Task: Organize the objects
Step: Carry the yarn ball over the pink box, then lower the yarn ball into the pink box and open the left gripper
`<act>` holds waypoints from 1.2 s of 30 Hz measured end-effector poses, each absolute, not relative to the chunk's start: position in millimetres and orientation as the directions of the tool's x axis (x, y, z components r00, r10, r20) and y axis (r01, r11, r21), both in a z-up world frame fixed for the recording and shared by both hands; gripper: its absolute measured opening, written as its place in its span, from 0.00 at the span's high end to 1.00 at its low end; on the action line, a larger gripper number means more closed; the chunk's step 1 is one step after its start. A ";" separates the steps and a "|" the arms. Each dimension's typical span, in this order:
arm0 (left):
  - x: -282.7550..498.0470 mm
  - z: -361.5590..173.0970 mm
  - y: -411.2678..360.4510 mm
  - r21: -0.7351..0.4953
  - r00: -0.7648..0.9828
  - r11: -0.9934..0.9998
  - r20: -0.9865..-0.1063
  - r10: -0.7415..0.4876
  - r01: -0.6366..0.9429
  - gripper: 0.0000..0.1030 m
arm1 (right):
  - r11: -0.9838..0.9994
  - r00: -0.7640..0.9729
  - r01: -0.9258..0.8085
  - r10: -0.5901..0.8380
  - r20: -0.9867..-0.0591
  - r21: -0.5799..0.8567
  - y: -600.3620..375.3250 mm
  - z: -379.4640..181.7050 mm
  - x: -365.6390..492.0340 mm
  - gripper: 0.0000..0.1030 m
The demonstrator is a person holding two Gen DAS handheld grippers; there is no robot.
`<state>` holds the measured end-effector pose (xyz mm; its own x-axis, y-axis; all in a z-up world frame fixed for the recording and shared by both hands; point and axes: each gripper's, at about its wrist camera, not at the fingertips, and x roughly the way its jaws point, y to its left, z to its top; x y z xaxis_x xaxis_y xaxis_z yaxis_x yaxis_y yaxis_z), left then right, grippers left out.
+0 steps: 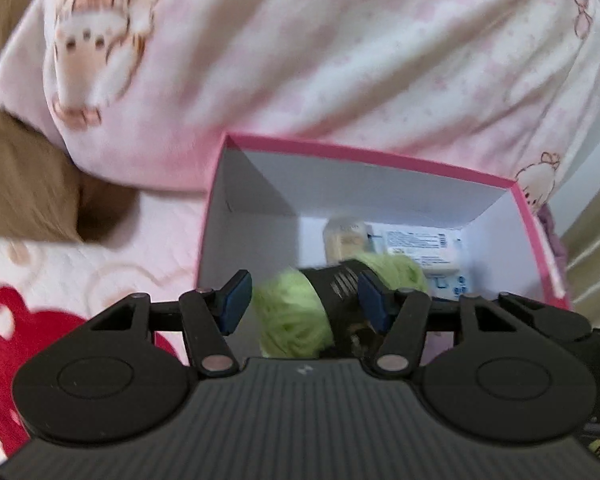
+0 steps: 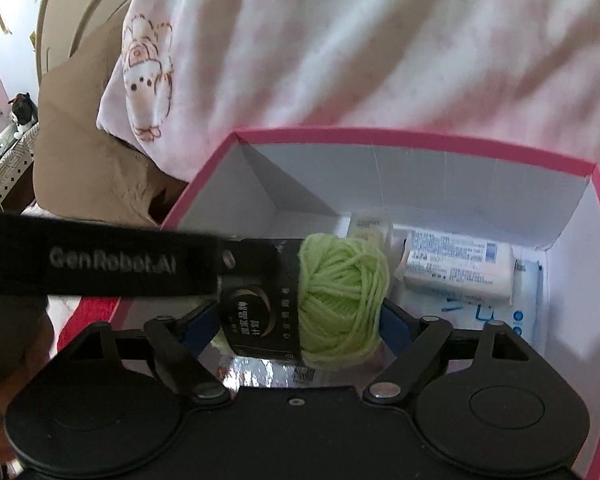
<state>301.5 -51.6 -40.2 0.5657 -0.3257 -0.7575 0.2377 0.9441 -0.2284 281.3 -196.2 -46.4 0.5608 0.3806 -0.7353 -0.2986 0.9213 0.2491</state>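
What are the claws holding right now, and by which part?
The green yarn skein, over the pink box. Right claw spans its ends; left claw sits at its black label. Which one truly grips, I cannot tell.

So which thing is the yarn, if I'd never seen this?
Find the pink-rimmed box on the bed, white inside. Over its near edge sits a ball of yarn: the only fuzzy, lime-green thing, wrapped in a black paper band, unlike the white printed packets behind it.

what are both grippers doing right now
left gripper: light green yarn ball with black label between its pads, grip cannot be told
right gripper: closed on the yarn ball
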 end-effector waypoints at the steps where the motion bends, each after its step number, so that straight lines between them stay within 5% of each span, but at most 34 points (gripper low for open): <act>1: 301.8 -39.8 -50.3 -0.235 0.568 0.943 -0.753 -0.331 0.237 0.45 | 0.921 0.564 -0.300 0.381 -0.733 0.248 -196.4 -46.9 279.9 0.15; 8: 296.9 -35.1 -35.9 -0.293 0.573 0.932 -0.736 -0.361 0.211 0.45 | 0.928 0.564 -0.271 0.367 -0.740 0.254 -195.6 -48.1 271.2 0.15; 17: 285.5 -25.7 -32.3 -0.275 0.551 0.919 -0.738 -0.390 0.282 0.58 | 0.917 0.567 -0.227 0.399 -0.721 0.328 -209.0 -47.9 264.3 0.11; 21: 286.0 -23.8 -26.8 -0.294 0.555 0.920 -0.733 -0.392 0.261 0.58 | 0.944 0.549 -0.154 0.328 -0.769 0.293 -206.0 -56.8 272.2 0.40; 23: 285.8 -21.8 -21.9 -0.302 0.564 0.920 -0.727 -0.392 0.249 0.58 | 0.934 0.548 -0.130 0.348 -0.761 0.333 -211.9 -59.4 275.7 0.43; 36: 267.9 -9.3 -18.5 -0.315 0.570 0.929 -0.735 -0.367 0.192 0.54 | 0.961 0.604 -0.180 0.278 -0.747 0.212 -196.0 -57.5 290.3 0.44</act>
